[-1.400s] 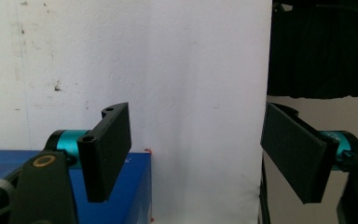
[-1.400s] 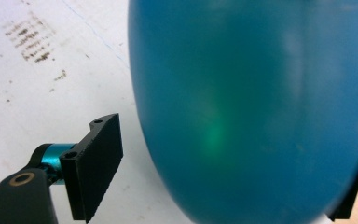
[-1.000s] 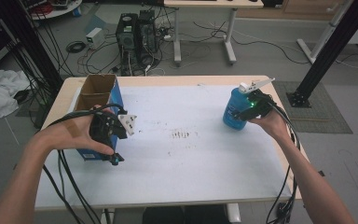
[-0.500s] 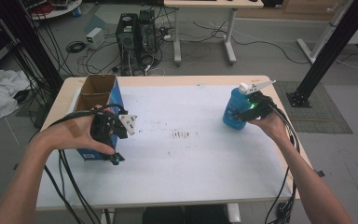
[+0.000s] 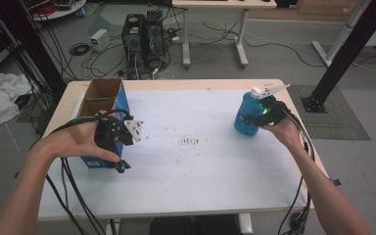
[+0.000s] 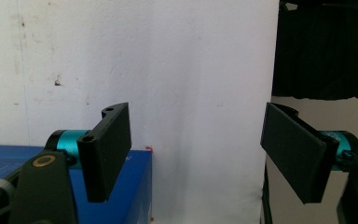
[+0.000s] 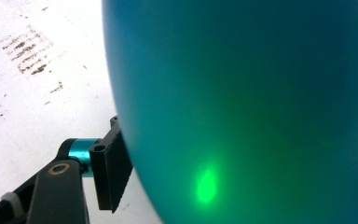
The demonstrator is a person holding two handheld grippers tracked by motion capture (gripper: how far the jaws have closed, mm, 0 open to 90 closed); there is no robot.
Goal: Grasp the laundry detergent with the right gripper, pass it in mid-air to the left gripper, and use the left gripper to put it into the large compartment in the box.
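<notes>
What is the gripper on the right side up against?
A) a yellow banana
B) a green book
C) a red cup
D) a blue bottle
D: in the high view the right gripper sits against the side of the blue bottle with a white cap, and in the right gripper view one black jaw lies along the bottle's blue wall.

Your table (image 5: 186,196) has a pale wooden top, nearly all of it covered by a white sheet (image 5: 191,166) that leaves bare wood along the far edge and the left and right sides. Near the sheet's middle sits a patch of small brown marks (image 5: 192,141). At the left side stands a blue cardboard box (image 5: 108,100), open at the top. Toward the far right stands a blue bottle (image 5: 247,113) with a white cap, upright on the sheet.
</notes>
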